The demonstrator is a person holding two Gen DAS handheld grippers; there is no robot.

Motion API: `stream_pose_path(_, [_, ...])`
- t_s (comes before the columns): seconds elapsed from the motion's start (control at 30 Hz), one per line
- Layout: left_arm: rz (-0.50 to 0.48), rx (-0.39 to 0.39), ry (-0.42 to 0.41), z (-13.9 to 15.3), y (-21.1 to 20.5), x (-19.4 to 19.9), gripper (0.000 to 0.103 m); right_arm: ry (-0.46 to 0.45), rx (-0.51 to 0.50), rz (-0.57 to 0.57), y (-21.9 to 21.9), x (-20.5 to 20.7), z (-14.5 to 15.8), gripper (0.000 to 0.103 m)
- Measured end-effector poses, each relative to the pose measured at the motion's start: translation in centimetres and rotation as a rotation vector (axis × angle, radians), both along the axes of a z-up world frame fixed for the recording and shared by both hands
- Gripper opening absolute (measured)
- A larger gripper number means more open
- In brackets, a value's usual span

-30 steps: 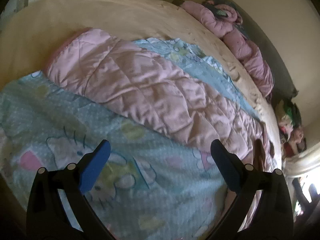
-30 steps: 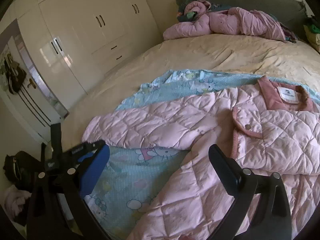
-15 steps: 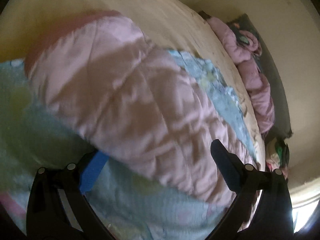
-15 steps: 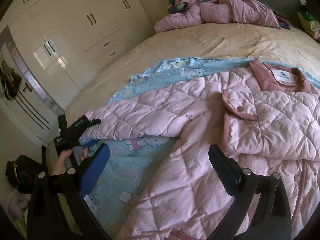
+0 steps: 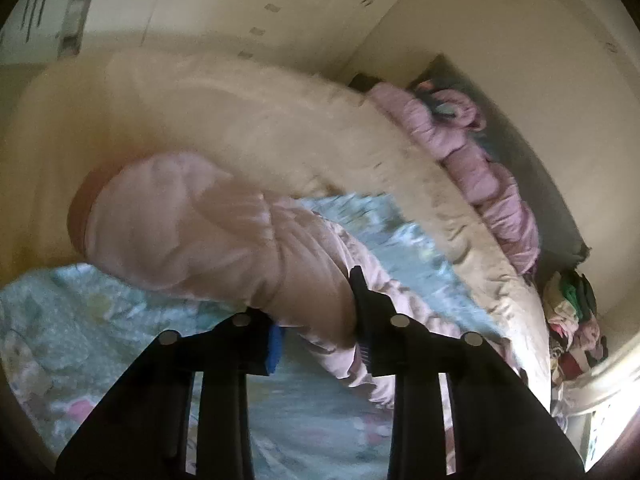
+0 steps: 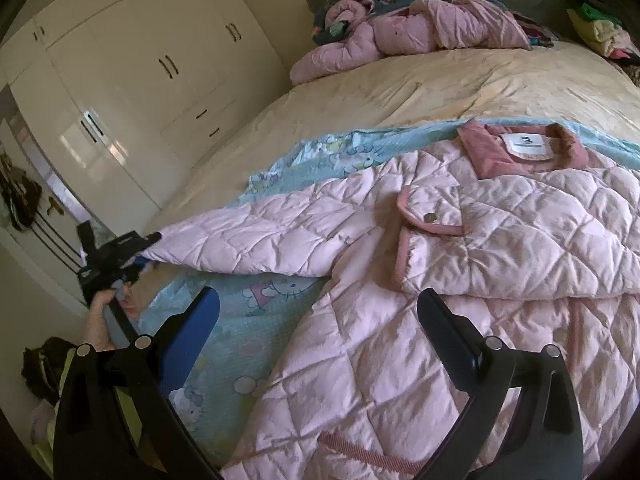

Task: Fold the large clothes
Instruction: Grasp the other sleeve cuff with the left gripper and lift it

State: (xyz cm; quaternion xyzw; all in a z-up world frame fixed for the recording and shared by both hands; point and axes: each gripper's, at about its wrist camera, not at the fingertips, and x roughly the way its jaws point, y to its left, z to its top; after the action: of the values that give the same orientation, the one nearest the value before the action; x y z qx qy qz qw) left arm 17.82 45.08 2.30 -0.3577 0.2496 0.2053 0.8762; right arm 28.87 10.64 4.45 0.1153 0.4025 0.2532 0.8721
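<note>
We have the pink quilted jacket (image 6: 460, 280) laid front-up on the blue cartoon blanket (image 6: 256, 320) on the bed (image 6: 400, 92), so its sleeves can be folded inward over the body. Our left gripper (image 5: 316, 320) is closing its fingers on the end of the sleeve (image 5: 192, 224), cloth bunched between them and raised off the blanket, likely to carry it across the chest. Our right gripper (image 6: 316, 328) hovers over the jacket's lower front with fingers spread and nothing between them, free to steady the body
</note>
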Motion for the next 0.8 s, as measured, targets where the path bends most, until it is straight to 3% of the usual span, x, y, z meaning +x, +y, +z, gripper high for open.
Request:
stream_pose_path(0.37, [-0.070, 0.110, -0.107, 8.0, -6.6, -2.0, 0.015, -0.038, 0.056, -0.066, -5.3, -2.7, 2.3, 0.099])
stream_pose_path(0.8, [-0.160, 0.223, -0.184, 12.4, -15.4, -1.4, 0.015, -0.026, 0.132, -0.153, -12.5, -4.0, 2.0, 0.099])
